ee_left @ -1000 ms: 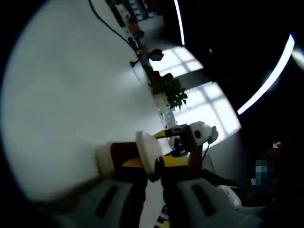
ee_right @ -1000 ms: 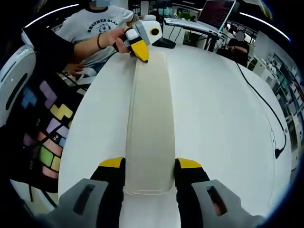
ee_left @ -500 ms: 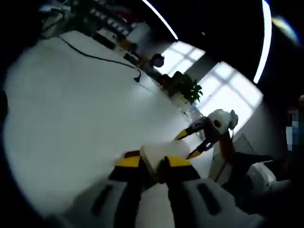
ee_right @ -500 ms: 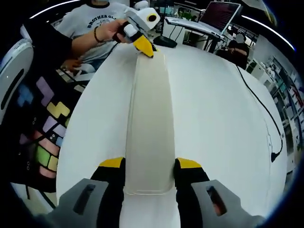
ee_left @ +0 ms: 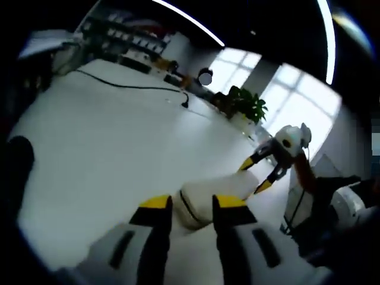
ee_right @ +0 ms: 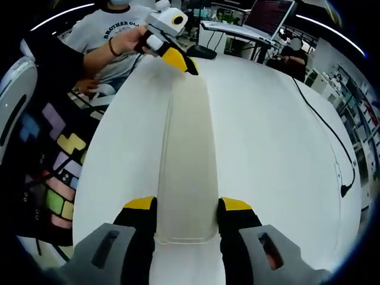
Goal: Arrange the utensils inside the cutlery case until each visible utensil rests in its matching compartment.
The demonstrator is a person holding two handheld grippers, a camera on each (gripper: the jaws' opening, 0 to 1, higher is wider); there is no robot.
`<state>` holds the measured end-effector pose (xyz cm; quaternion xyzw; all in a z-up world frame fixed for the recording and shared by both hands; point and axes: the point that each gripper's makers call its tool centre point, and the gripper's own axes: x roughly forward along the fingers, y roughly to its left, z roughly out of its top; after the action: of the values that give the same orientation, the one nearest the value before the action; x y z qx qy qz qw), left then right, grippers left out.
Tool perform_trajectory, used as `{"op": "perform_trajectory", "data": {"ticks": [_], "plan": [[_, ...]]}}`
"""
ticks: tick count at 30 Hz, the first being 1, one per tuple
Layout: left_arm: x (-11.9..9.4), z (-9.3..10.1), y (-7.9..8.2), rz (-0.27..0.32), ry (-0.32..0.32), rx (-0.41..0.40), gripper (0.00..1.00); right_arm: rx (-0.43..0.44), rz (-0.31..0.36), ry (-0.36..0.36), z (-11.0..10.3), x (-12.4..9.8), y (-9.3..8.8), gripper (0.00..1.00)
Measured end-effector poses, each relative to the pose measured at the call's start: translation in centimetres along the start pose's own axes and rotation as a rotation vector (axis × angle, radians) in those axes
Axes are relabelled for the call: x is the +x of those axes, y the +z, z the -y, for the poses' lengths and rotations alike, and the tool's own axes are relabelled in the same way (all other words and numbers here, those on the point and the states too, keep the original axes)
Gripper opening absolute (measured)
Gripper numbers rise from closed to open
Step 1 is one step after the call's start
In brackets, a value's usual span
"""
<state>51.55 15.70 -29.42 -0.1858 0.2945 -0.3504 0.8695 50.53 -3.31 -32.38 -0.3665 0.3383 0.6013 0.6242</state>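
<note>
- Right gripper [ee_right: 187, 214], bottom centre of the right gripper view: yellow-tipped jaws sit either side of the near end of the cutlery case [ee_right: 186, 163], flush against its walls. Reads as clamped on the case.
- Case is a long translucent tray lying flat on the white table [ee_right: 273, 148], running from the jaws up the middle of the frame. Interior looks bare from here; no dividers or utensils I can make out through the frosted plastic.
- Far end of the case, upper centre: the left gripper [ee_right: 178, 59], held by a person's hand [ee_right: 127, 41], is at that end. Whether it's touching the rim I can't tell from this angle.
- Left gripper view, bottom centre: left gripper [ee_left: 191, 205] has the case end [ee_left: 205, 202] between its jaws, blurred. Jaws close on both sides of it, so it looks like a grip, not certain.
- Further out, right of centre in that view: the right gripper [ee_left: 264, 172] at the opposite end, jaws spread around the case.
- Beyond: a black cable [ee_right: 329, 133] trails across the table on the right, well clear of the case; a laptop [ee_right: 270, 15] at the top edge.
- Step, my read: both ends held, case being positioned or steadied. No utensil sorted yet.
- Next move needs the case set down square, then one gripper freed to fetch a utensil.
</note>
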Motion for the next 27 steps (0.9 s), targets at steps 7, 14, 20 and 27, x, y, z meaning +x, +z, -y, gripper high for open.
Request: {"op": "perform_trajectory", "data": {"ticks": [7,14,20,27], "plan": [[0.0,0.2,-0.6,0.019,-0.01,0.07,0.34,-0.014,-0.012,0.0,-0.1,0.1,0.1,0.42],[0.2,1.3,-1.2,0.023,-0.079,0.02,0.36,-0.011,-0.027,0.001,-0.1,0.1,0.4,0.42],[0.4,1.3,-1.2,0.023,-0.069,0.006,0.34,-0.037,-0.062,0.006,-0.1,0.2,0.1,0.42],[0.6,0.2,-1.1,0.026,-0.03,-0.094,0.22,-0.019,-0.089,0.022,0.0,0.2,0.0,0.42]]}}
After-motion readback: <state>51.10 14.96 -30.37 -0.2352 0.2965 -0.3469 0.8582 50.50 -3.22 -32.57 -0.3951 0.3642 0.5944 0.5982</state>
